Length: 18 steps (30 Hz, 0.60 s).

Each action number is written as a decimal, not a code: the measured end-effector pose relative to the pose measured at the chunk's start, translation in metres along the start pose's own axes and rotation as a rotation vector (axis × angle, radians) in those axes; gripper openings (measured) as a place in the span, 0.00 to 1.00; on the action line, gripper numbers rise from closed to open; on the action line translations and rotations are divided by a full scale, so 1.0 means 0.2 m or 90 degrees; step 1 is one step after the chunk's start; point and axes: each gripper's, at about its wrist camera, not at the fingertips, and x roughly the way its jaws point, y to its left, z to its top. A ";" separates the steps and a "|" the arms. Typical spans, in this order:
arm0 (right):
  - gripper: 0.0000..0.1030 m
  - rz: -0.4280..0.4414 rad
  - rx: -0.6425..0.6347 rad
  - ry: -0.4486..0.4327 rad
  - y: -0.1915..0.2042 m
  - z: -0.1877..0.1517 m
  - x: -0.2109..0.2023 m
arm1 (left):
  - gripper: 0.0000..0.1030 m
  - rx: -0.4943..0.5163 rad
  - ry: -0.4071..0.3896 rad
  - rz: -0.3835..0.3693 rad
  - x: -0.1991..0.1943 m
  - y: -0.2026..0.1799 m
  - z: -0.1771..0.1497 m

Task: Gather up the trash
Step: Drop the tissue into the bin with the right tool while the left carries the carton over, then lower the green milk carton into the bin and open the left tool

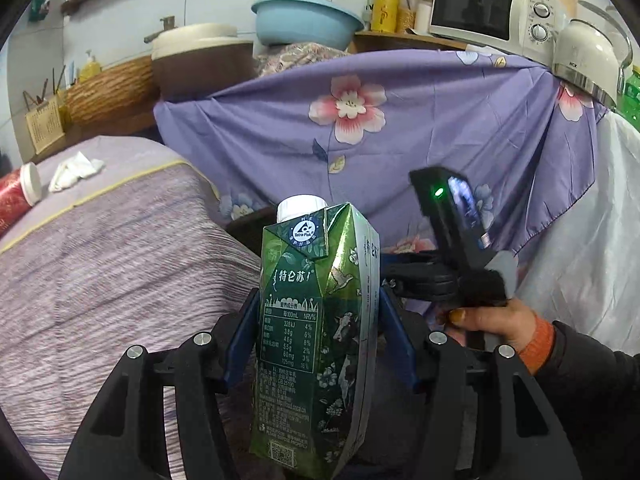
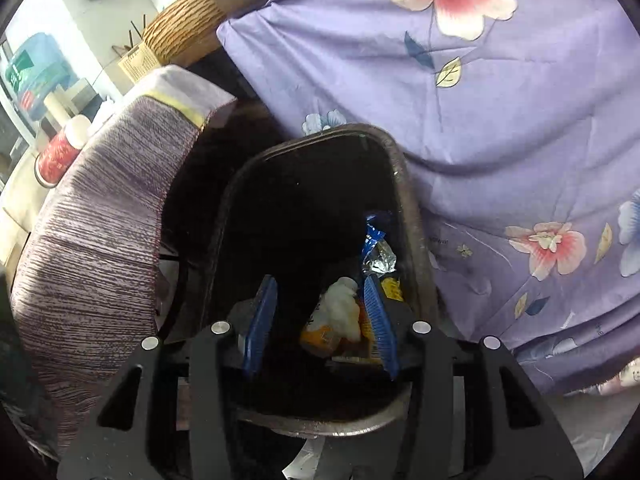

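A green milk carton point(image 1: 316, 320) with a white cap stands upright between the blue pads of my left gripper point(image 1: 318, 300), which is shut on it. In the right wrist view my right gripper point(image 2: 320, 292) hangs open over a dark trash bin point(image 2: 408, 208). A crumpled white tissue point(image 2: 340, 304) lies between its fingers, close to the right pad point(image 2: 380, 320) and clear of the left one. A blue wrapper point(image 2: 374, 240) and an orange packet point(image 2: 320, 338) lie in the bin. A hand point(image 1: 500, 324) holds the right gripper's body point(image 1: 452, 240) beside the carton.
A table under a purple striped cloth point(image 1: 100, 260) sits left of the bin, with a red cup point(image 1: 16, 196) and a white tissue point(image 1: 76, 170) on it. A floral purple sheet point(image 1: 400, 140) drapes the furniture behind. A microwave point(image 1: 492, 12) and a kettle point(image 1: 588, 60) stand above.
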 end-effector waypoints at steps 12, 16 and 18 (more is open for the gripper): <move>0.57 -0.043 -0.016 -0.103 -0.06 0.01 -0.43 | 0.49 0.009 0.023 -0.008 0.22 -0.12 0.02; 0.57 -0.049 -0.006 -0.112 -0.11 0.00 -0.48 | 0.48 0.022 0.028 0.031 0.36 -0.15 0.05; 0.57 -0.054 -0.001 -0.110 -0.13 -0.01 -0.49 | 0.48 0.016 0.035 0.038 0.43 -0.14 0.07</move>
